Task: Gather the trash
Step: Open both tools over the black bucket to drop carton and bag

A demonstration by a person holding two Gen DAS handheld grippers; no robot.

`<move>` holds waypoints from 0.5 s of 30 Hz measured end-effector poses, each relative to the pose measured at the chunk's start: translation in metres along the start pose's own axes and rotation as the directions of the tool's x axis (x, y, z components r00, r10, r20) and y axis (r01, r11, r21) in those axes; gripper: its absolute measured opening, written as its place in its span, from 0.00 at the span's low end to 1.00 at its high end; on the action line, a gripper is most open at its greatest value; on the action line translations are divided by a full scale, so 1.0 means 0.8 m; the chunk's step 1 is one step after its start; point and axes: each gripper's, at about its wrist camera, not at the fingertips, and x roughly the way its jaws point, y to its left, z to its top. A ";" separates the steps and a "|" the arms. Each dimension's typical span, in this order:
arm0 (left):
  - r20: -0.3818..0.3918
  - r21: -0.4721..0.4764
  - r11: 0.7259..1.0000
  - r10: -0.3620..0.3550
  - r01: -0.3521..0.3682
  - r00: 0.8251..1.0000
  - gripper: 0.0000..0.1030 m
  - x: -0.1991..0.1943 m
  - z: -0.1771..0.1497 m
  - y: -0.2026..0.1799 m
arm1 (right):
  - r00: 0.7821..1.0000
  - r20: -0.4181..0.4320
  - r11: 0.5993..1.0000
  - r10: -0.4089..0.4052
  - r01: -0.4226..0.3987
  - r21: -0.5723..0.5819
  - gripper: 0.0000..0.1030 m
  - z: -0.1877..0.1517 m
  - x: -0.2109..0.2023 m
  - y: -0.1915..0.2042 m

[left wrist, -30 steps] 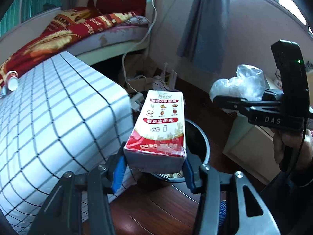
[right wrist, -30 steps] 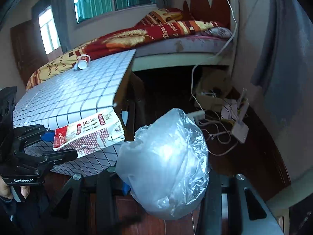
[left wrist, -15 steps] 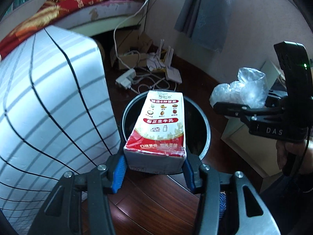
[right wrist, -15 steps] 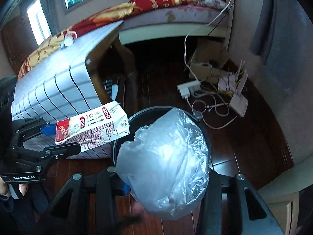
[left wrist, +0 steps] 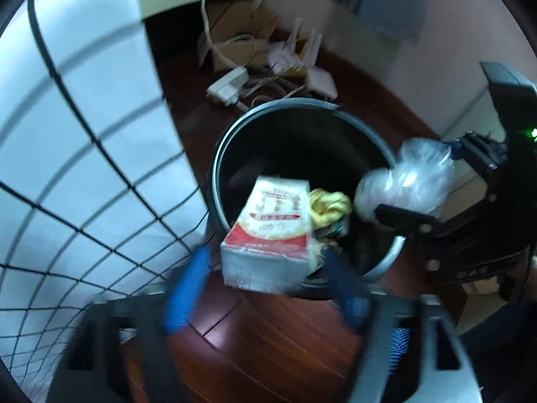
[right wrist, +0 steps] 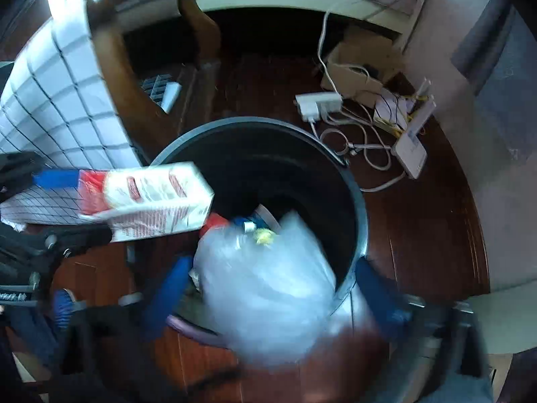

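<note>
Trash bin, round and dark with a grey rim, stands on the wooden floor beside a checked cloth; inside lie a crumpled yellow wrapper and other scraps too dim to name. Left claw is opening, its blue pads clear of the red-and-white milk carton, which sits between them over the bin's near rim. Right claw is opening too, pads apart from the clear plastic bag over the bin's mouth.
</note>
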 end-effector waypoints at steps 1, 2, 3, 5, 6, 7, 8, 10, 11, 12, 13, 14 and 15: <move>0.010 -0.008 1.000 0.006 -0.006 1.000 0.89 -0.001 -0.004 0.002 | 1.000 -0.022 1.000 0.003 -0.003 0.016 0.99 -0.002 0.006 -0.005; 0.025 -0.009 1.000 0.020 -0.020 0.999 0.92 -0.003 -0.009 0.005 | 0.999 -0.033 1.000 -0.007 0.008 0.024 1.00 -0.003 0.009 -0.008; 0.037 -0.014 0.999 0.036 -0.036 0.999 0.93 -0.007 -0.013 0.008 | 0.999 -0.042 0.999 -0.025 0.026 0.025 1.00 -0.004 0.010 -0.010; 0.045 -0.035 0.998 0.049 -0.048 0.998 0.93 -0.011 -0.018 0.014 | 0.998 -0.043 0.999 -0.042 0.043 0.025 1.00 -0.006 0.010 -0.013; 0.050 -0.049 0.997 0.060 -0.058 0.997 0.93 -0.012 -0.020 0.017 | 0.998 -0.041 0.998 -0.050 0.051 0.029 1.00 -0.007 0.009 -0.014; 0.054 -0.058 0.996 0.067 -0.064 0.996 0.93 -0.013 -0.021 0.020 | 0.998 -0.039 0.998 -0.056 0.057 0.034 1.00 -0.006 0.008 -0.016; 0.059 -0.069 0.995 0.077 -0.073 0.995 0.95 -0.014 -0.022 0.022 | 0.998 -0.038 0.998 -0.058 0.060 0.037 1.00 -0.007 0.005 -0.015; 0.069 -0.080 0.994 0.082 -0.077 0.994 0.95 -0.017 -0.023 0.026 | 0.998 -0.030 0.998 -0.058 0.059 0.037 1.00 -0.008 0.000 -0.013; 0.073 -0.080 0.994 0.087 -0.081 0.994 0.95 -0.019 -0.023 0.026 | 0.998 -0.027 0.998 -0.060 0.061 0.035 1.00 -0.008 -0.003 -0.010; 0.078 -0.077 0.994 0.088 -0.082 0.993 0.96 -0.024 -0.026 0.027 | 0.998 -0.022 0.998 -0.062 0.063 0.032 1.00 -0.008 -0.006 -0.007; 0.082 -0.073 0.994 0.091 -0.085 0.992 0.96 -0.026 -0.027 0.027 | 0.998 -0.015 0.998 -0.062 0.062 0.029 1.00 -0.007 -0.010 -0.005; 0.087 -0.072 0.994 0.094 -0.088 0.992 0.96 -0.029 -0.028 0.026 | 0.998 -0.009 0.998 -0.062 0.062 0.027 1.00 -0.007 -0.012 -0.004; 0.093 -0.071 0.993 0.097 -0.091 0.991 0.96 -0.032 -0.028 0.024 | 0.998 -0.001 0.998 -0.063 0.063 0.024 1.00 -0.006 -0.016 -0.001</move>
